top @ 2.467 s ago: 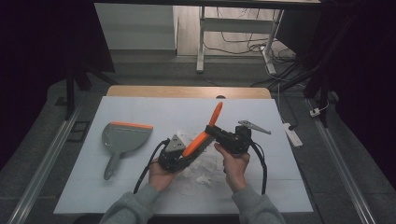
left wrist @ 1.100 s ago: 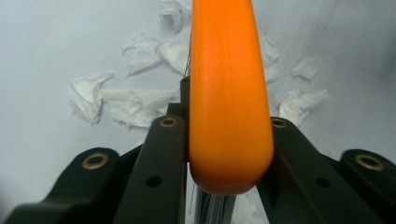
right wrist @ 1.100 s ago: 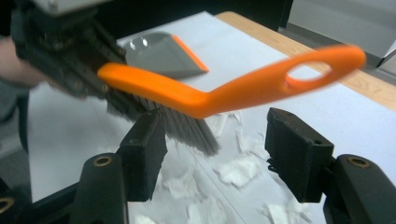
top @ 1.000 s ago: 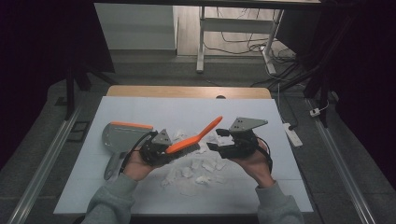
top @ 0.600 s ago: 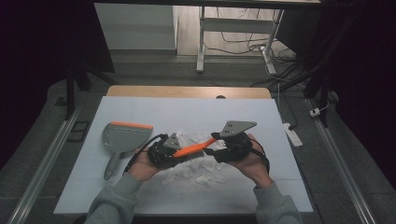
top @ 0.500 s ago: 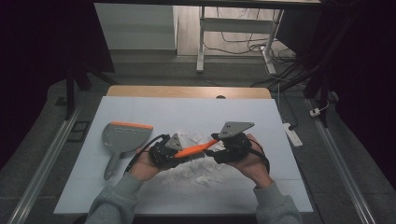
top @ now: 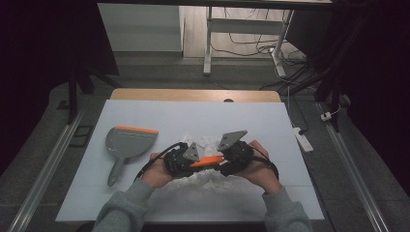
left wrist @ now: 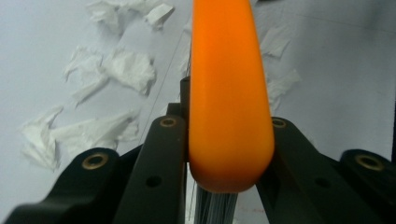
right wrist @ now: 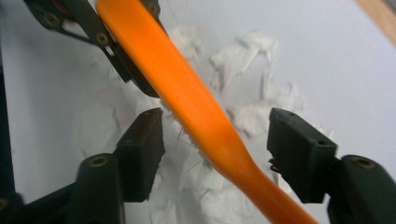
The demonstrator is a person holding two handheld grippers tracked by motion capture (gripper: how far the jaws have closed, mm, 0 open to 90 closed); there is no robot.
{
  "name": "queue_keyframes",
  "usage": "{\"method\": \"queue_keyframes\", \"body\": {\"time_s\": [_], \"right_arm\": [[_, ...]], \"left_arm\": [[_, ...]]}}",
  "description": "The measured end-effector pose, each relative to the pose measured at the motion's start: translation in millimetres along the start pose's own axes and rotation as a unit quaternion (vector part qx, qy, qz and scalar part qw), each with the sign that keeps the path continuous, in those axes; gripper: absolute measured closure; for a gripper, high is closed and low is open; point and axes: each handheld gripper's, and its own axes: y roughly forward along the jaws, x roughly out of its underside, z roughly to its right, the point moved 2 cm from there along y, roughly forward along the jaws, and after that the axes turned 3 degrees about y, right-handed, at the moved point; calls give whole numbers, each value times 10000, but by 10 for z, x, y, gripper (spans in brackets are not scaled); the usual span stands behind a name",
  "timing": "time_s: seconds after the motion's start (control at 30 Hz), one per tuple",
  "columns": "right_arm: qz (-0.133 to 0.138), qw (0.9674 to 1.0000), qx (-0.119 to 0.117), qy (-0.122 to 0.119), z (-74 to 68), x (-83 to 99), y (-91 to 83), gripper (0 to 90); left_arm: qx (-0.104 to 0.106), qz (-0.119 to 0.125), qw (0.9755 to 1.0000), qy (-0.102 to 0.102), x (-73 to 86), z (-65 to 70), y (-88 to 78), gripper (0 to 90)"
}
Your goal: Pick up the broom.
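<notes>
An orange-backed brush [top: 208, 161] lies nearly level, low over a pile of white paper scraps [top: 209, 182] at the table's front middle. My left gripper [top: 180, 163] is shut on the brush's wide end [left wrist: 229, 93], with grey bristles showing below the jaws. My right gripper [top: 236, 155] stands open around the narrow handle [right wrist: 187, 93]; its pads [right wrist: 142, 140] sit apart from the handle on both sides. The left gripper's jaws also appear at the top left of the right gripper view. A grey dustpan [top: 128, 142] with an orange lip lies to the left.
More torn scraps [top: 205, 141] lie just beyond the grippers, and some [left wrist: 126, 70] spread beside the brush. The white table cover [top: 270, 121] ends in a wooden strip [top: 193, 94] at the far edge. A white power strip [top: 302, 137] lies off the table's right side.
The brush has swung down from pointing up and right to lying level over the scraps. Both hands have dropped lower and spread along it.
</notes>
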Motion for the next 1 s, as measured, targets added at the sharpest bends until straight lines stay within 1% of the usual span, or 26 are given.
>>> {"method": "queue_keyframes", "body": {"time_s": [0.03,0.07,0.1,0.13,0.2,0.23,0.27,0.3,0.37,0.4,0.47,0.5,0.53,0.57,0.6,0.63,0.67,0.7,0.73,0.77,0.8,0.83,0.87,0.9,0.97,1.0], "right_arm": [[-125,9999,-45,-40,-1,12,29,418],[-179,9998,-75,-61,-3,18,38,455],[-179,9998,-75,-61,-3,18,38,455],[-232,9995,-206,-106,-4,34,46,525],[-237,9994,-236,-102,-5,39,45,542],[-307,9987,-357,-180,-2,53,44,573],[-307,9987,-357,-180,-2,53,44,573],[-340,9984,-381,-253,-5,60,47,587],[-431,9974,-443,-367,-17,74,56,610],[-468,9969,-481,-419,-23,80,60,619],[-460,9967,-439,-514,-38,84,60,633],[-441,9961,-463,-604,-51,85,54,654],[-441,9961,-463,-604,-51,85,54,654],[-448,9958,-483,-634,-59,84,48,667],[-461,9956,-519,-636,-68,84,45,686],[-375,9955,-564,-670,-74,77,42,701],[-375,9955,-564,-670,-74,77,42,701],[-337,9958,-535,-667,-74,72,39,703],[-217,9966,-520,-606,-60,60,21,705],[-163,9969,-504,-582,-52,60,15,706],[-163,9969,-504,-582,-52,60,15,706],[-86,9978,-422,-499,-20,70,-7,707],[-86,9978,-422,-499,-20,70,-7,707],[-72,9986,-362,-374,11,91,-21,707],[-47,9990,-315,-322,33,104,-29,708],[-17,9993,-283,-235,55,117,-33,708]], "left_arm": [[6,-13,10000,59,-18,10,4,781],[19,-18,10000,93,-30,14,5,781],[35,-20,9999,109,-38,18,6,781],[73,-3,9999,119,-51,20,3,781],[85,5,9999,136,-51,19,1,780],[154,27,9997,163,-49,22,4,780],[154,27,9997,163,-49,22,4,780],[160,17,9997,201,-46,19,7,780],[244,41,9994,246,-37,21,16,778],[243,47,9993,269,-34,20,19,777],[236,96,9992,298,-26,12,14,772],[245,157,9992,281,-5,-16,-2,756],[245,157,9992,281,-5,-16,-2,735],[202,256,9993,208,11,-35,-23,735],[169,332,9992,119,18,-48,-38,700],[111,495,9987,-74,38,-81,-79,615],[111,495,9987,-74,38,-81,-79,590],[114,607,9979,-169,50,-96,-104,590],[16,715,9971,-268,59,-103,-135,501],[16,715,9971,-268,59,-103,-135,457],[-74,740,9967,-314,65,-108,-155,457],[-183,784,9961,-372,76,-112,-181,367],[-276,818,9953,-433,90,-119,-205,367],[-336,842,9946,-498,102,-128,-224,314],[-493,933,9921,-674,149,-154,-292,300],[-569,1011,9901,-787,189,-167,-338,295]]}}
